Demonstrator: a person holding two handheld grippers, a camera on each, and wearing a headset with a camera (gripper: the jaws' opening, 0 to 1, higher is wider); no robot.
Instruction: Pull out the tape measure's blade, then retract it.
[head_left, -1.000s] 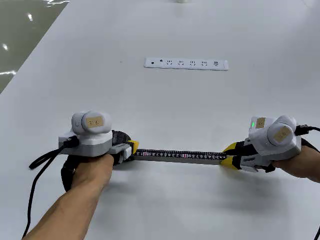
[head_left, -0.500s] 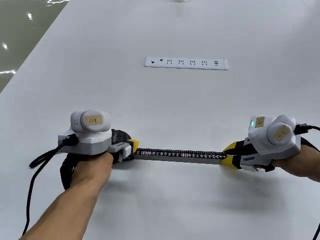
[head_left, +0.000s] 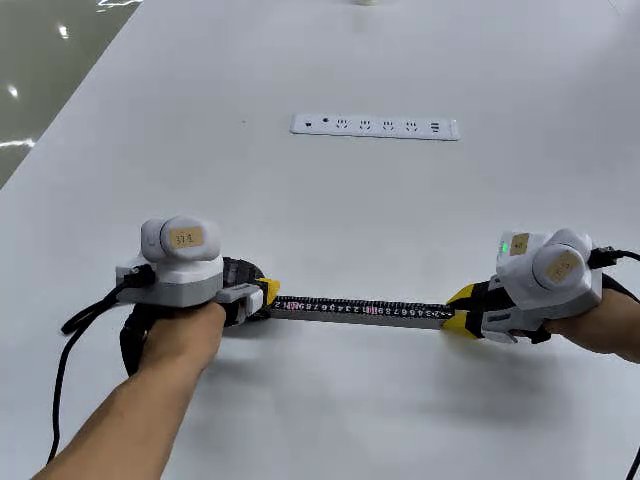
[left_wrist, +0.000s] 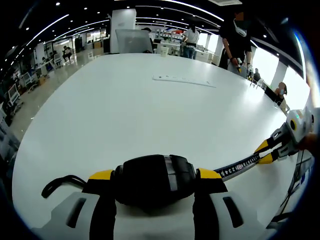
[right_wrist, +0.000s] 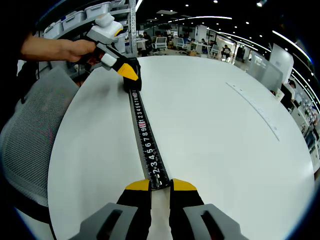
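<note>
A black tape measure case (left_wrist: 155, 179) sits between the yellow-tipped jaws of my left gripper (head_left: 262, 297), which is shut on it. In the head view the case (head_left: 243, 278) rests low on the white table at the left. Its dark blade (head_left: 360, 309) with white numbers runs flat across the table to the right. My right gripper (right_wrist: 161, 186) is shut on the blade's end (right_wrist: 158, 179), seen at the right of the head view (head_left: 460, 309). From the right gripper view the blade (right_wrist: 144, 131) stretches away to the left gripper (right_wrist: 127, 70).
A white power strip (head_left: 375, 127) lies flat farther back on the table (head_left: 330, 210). Black cables (head_left: 75, 330) trail from both grippers near the front edge. People stand beyond the table's far side (left_wrist: 235, 30) in the left gripper view.
Both grippers and the drawn-out blade keep nearly the same places; the blade's length looks unchanged. The head view has shifted slightly.
</note>
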